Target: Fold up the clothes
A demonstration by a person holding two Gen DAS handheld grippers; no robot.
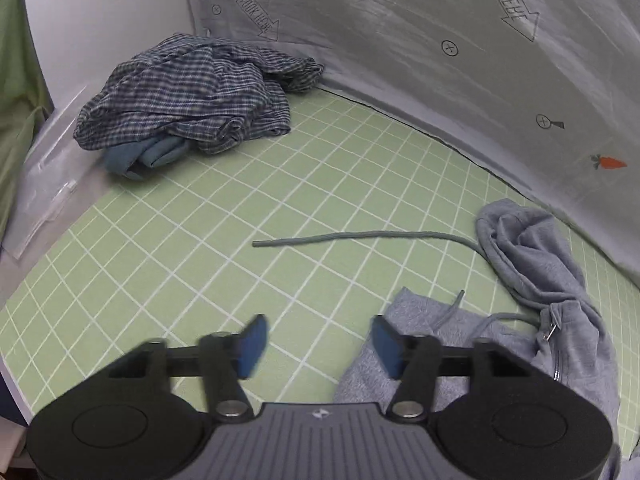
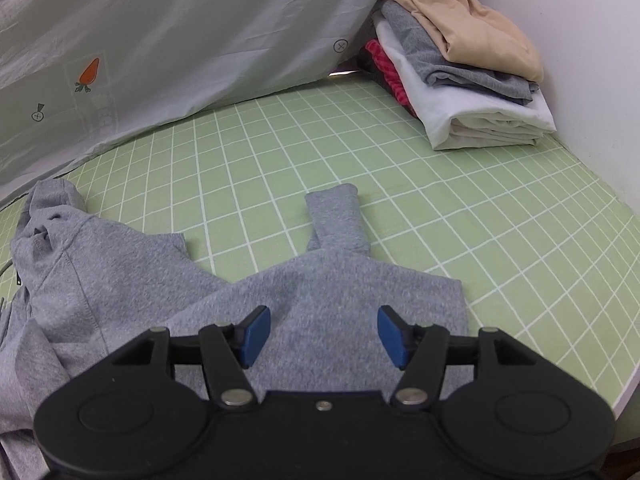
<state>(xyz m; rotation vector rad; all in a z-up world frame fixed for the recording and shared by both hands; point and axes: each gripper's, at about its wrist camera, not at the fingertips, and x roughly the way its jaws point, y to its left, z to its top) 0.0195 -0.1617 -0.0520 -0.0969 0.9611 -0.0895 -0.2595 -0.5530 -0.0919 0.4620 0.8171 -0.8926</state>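
Both tools [image 1: 318,346] [image 2: 320,336] agape over grey hoodie [image 2: 320,292]

Colours and patterns: green grid mat, grey hoodie, checked shirt, mixed stack.

Pale green mat [image 1: 248,200] with white grid lines; heather grey fleece zip hoodie [image 2: 304,292] plain, matching grey drawcord [image 1: 360,237]; crumpled navy-and-white checked woven shirt [image 1: 188,92] far left over a plain dusty blue cloth [image 1: 148,156]; light grey backdrop sheet [image 1: 400,40] printed with orange carrots, black outline arrows and crossed circles; far-right folded stack [image 2: 472,80]: beige top, grey, white, red-pink striped piece behind; black left gripper [image 1: 316,346] and black right gripper [image 2: 322,334], both with blue pads [image 2: 253,336]; clear plastic bag [image 1: 48,176] far left.
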